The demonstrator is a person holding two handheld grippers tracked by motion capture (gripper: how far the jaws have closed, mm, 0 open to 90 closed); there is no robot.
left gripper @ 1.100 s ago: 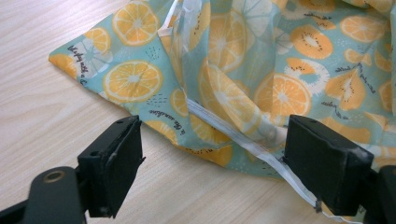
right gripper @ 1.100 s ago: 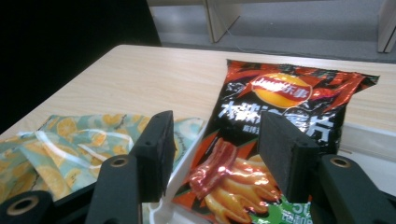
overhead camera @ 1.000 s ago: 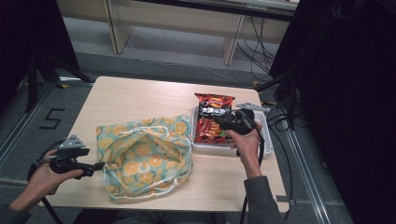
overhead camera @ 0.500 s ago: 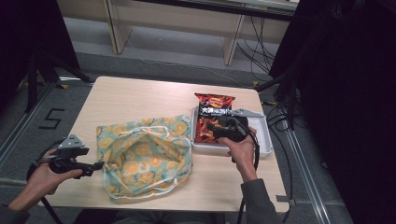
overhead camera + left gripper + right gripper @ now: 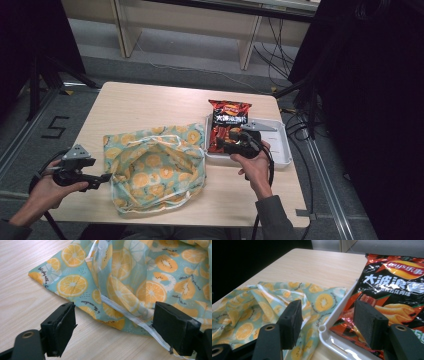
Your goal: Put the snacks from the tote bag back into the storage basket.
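A teal cloth bag (image 5: 155, 167) printed with orange slices lies crumpled in the middle of the table. To its right, a red and black chips packet (image 5: 227, 125) lies in a white tray (image 5: 282, 150). My right gripper (image 5: 221, 146) hovers at the tray's left rim (image 5: 337, 307), pointing at the bag (image 5: 262, 310). Its jaws have just been opening and press on nothing; the packet (image 5: 394, 285) lies just beyond them. My left gripper (image 5: 104, 178) stands open at the bag's near left corner. In the left gripper view the cloth (image 5: 140, 277) and its white hem (image 5: 125, 312) lie between the tips (image 5: 115, 312), unpressed.
The wooden table (image 5: 150, 105) is bare behind the bag. Its near edge runs close below the bag and both hands. Black cables (image 5: 300, 125) hang off the right side by the tray.
My right hand has drifted left and toward the near edge, from over the tray's middle to its left rim. Its jaws stand slightly wider. The left hand and the bag have not moved.
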